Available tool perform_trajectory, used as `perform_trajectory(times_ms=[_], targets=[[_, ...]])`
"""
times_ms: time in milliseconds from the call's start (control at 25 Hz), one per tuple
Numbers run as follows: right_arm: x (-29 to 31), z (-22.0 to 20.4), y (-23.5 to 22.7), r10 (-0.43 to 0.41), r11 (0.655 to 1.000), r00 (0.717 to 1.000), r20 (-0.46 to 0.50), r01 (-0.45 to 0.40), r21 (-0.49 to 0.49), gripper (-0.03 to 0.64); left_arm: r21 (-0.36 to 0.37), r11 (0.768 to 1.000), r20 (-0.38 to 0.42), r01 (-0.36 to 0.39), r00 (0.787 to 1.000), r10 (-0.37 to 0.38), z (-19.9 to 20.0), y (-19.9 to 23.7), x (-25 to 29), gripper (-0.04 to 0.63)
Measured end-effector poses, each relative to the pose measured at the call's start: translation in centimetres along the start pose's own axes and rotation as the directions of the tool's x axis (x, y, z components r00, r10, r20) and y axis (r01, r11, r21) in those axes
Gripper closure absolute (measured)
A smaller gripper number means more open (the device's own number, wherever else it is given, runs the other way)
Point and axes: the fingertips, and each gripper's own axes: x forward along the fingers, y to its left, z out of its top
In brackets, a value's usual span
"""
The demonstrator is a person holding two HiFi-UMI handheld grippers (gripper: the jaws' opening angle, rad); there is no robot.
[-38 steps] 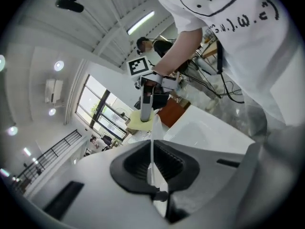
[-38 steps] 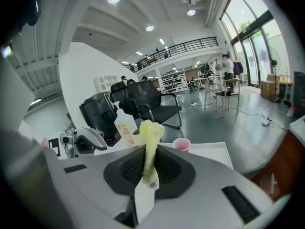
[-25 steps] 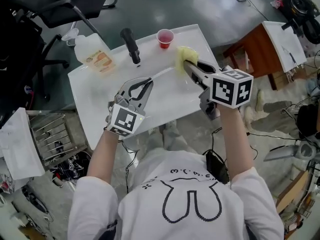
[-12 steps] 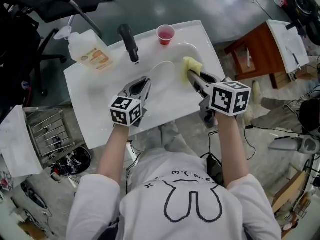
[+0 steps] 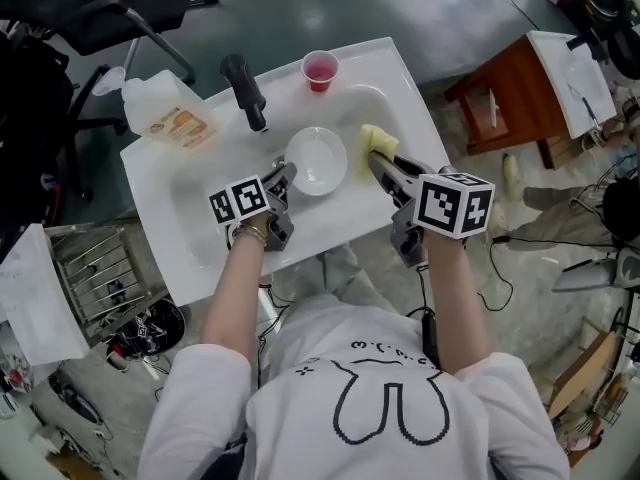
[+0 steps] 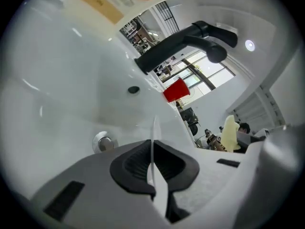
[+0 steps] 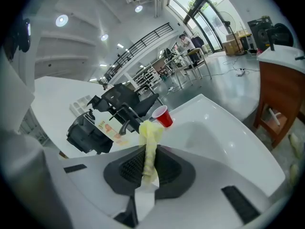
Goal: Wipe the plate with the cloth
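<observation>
Left gripper (image 5: 286, 173) clenched on plate (image 5: 318, 161) rim | right gripper (image 5: 374, 158) pinching yellow cloth (image 5: 376, 139) | white sink (image 5: 178, 186), grey floor (image 5: 420, 3)

Round white plate (image 5: 317, 160) in sink (image 5: 200, 193), yellow cloth (image 5: 375, 140) just beside

1 ea.: plate (image 5: 317, 160), cloth (image 5: 372, 138) (yellow), red cup (image 5: 320, 69), btl (image 5: 165, 116), faucet (image 5: 243, 90).
</observation>
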Motion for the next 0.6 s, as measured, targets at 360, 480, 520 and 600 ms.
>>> perform_trajectory(times_ms=[360,480,520,600], targets=[[0.6,-0.4,-1.0,0.002,0.999,1.000,-0.011,-0.002,0.035,0.566,-0.110,0.991,-0.068,-0.080,0.995,0.073,-1.0,3.1,2.0,0.575],[0.7,-0.5,-1.1,-0.007,1.000,1.000,-0.024,0.008,0.030,0.566,-0.064,0.984,-0.097,-0.165,0.983,0.158,-1.1,4.0,2.2,0.565],[0.7,-0.5,-1.2,-0.009,1.000,1.000,-0.027,0.010,0.029,0.566,-0.025,0.980,-0.112,-0.198,0.975,0.194,-1.3,4.2,2.3,0.563],[0.8,-0.6,-1.1,-0.008,0.999,0.999,-0.032,0.009,0.032,0.566,0.059,0.962,-0.142,-0.267,0.952,0.272,-1.6,4.8,2.5,0.547]])
